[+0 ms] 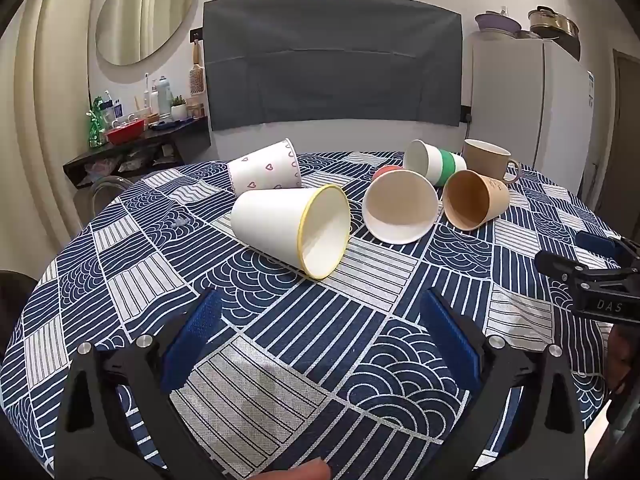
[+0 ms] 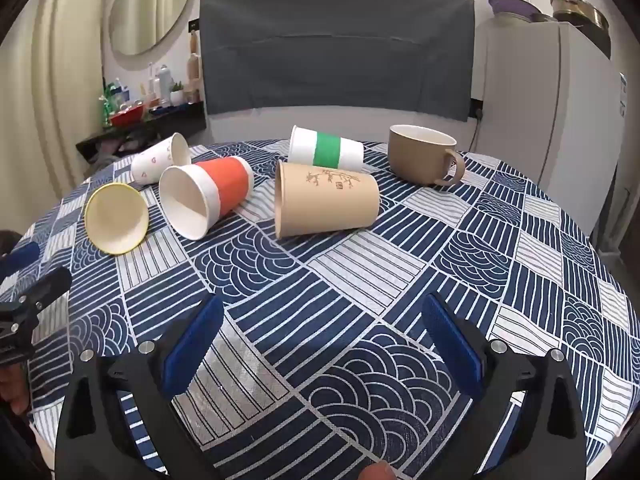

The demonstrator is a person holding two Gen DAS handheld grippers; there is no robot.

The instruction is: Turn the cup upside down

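Paper cups point(image 2: 326, 204) lie toppled on patterned tablecloth point(image 2: 360, 280).

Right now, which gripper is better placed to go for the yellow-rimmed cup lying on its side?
Left. The left gripper is open with the yellow-rimmed cup almost straight ahead of its fingers. From the right gripper, also open, that cup lies far off to its left.
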